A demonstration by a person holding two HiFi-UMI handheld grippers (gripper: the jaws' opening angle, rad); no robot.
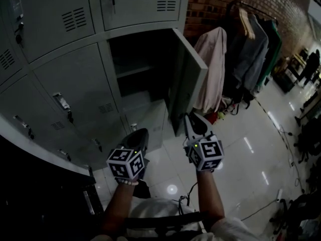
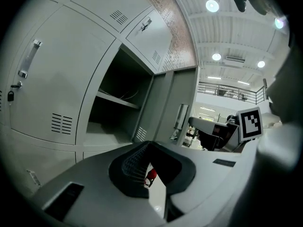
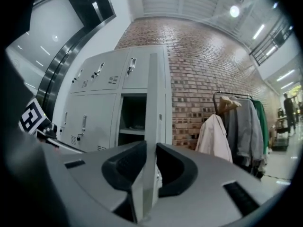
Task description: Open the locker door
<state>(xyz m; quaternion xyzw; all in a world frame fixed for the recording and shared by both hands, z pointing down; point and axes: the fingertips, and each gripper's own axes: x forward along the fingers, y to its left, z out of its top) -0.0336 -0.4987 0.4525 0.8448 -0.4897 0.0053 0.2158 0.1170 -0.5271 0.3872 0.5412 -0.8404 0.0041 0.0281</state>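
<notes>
The grey locker door point(image 1: 188, 79) stands swung out to the right, and its compartment point(image 1: 140, 74) gapes dark with a shelf inside. My right gripper point(image 1: 190, 120) reaches the door's lower free edge. In the right gripper view the door's thin edge point(image 3: 151, 103) runs up between the two dark pads, and the right gripper point(image 3: 150, 162) is shut on it. My left gripper point(image 1: 139, 134) hangs lower left in front of the closed lockers, shut and holding nothing. From the left gripper point(image 2: 147, 162) view the open compartment point(image 2: 118, 112) and the door point(image 2: 173, 108) lie ahead.
Closed lockers point(image 1: 62, 102) with handles fill the left. A brick wall point(image 1: 210, 4) and a clothes rack point(image 1: 246, 39) with coats stand right of the door, a pale coat point(image 1: 213, 64) nearest it. A dark counter point(image 1: 40, 195) sits at lower left. Cables point(image 1: 261, 207) trail over the glossy floor.
</notes>
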